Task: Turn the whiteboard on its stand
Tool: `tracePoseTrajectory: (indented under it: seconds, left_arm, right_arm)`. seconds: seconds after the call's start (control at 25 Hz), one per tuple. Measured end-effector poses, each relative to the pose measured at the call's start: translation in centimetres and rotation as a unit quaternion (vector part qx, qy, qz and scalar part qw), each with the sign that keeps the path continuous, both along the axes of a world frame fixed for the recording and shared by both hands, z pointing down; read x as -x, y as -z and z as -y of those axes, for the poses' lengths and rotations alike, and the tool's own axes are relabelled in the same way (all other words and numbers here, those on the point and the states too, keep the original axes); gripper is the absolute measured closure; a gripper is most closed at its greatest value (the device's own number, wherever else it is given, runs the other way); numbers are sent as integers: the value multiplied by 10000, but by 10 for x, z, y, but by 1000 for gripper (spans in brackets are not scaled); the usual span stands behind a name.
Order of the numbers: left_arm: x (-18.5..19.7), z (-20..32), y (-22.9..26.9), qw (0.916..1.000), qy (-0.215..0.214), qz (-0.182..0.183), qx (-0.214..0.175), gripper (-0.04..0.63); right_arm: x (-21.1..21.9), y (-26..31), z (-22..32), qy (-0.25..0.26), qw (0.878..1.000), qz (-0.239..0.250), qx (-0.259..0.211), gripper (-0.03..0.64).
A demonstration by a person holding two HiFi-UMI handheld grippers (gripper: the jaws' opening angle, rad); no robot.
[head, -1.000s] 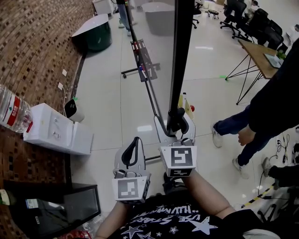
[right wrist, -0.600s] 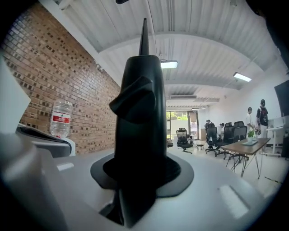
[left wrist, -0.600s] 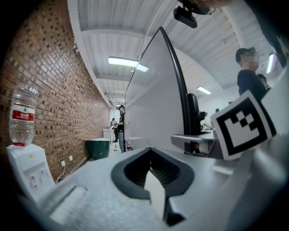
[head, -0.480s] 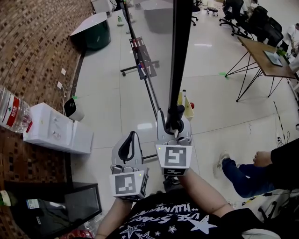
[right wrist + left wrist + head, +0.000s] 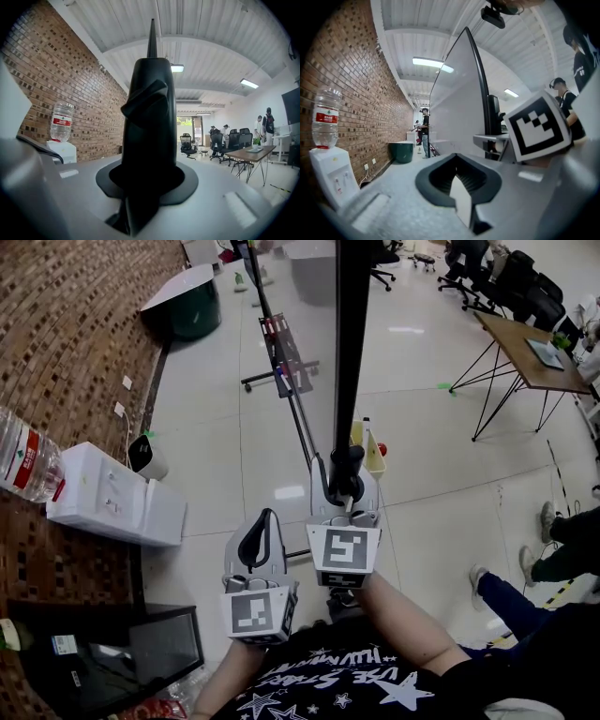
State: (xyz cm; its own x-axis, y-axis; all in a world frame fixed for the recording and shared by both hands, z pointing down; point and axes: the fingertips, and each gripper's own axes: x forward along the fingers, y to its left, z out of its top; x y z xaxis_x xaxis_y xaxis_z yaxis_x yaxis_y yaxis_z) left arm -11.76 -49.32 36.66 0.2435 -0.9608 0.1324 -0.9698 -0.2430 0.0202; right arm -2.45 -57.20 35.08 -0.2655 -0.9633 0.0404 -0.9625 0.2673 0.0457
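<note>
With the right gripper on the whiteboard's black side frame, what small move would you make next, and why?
Probably swing the right gripper gently sideways to start the white whiteboard panel pivoting. Its jaws have just been closing and now clamp the black side frame; the left gripper is shut and empty.

A red-brown brick wall (image 5: pixel 84 324) runs along the left of a glossy pale tiled floor (image 5: pixel 422 456). A white water dispenser (image 5: pixel 112 498) stands against it. Farther off are a wooden table on thin black legs (image 5: pixel 516 343) and black office chairs (image 5: pixel 511 282). Fluorescent strip lights (image 5: pixel 177 68) glow on the white ribbed ceiling (image 5: pixel 211 47).
</note>
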Motion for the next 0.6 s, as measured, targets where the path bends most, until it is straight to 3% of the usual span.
tracePoseTrajectory:
  seconds: [0.32,0.6]
  left_arm:
    - [5,-27,-7,9996,52,-85,250,589]
    - [12,-63,-8,9998,-156,-88,121,589]
  right_arm:
    - [13,0,-31,12,10000,27,-72,491]
    - [21,-1,-59,-97,9999,81,-58,491]
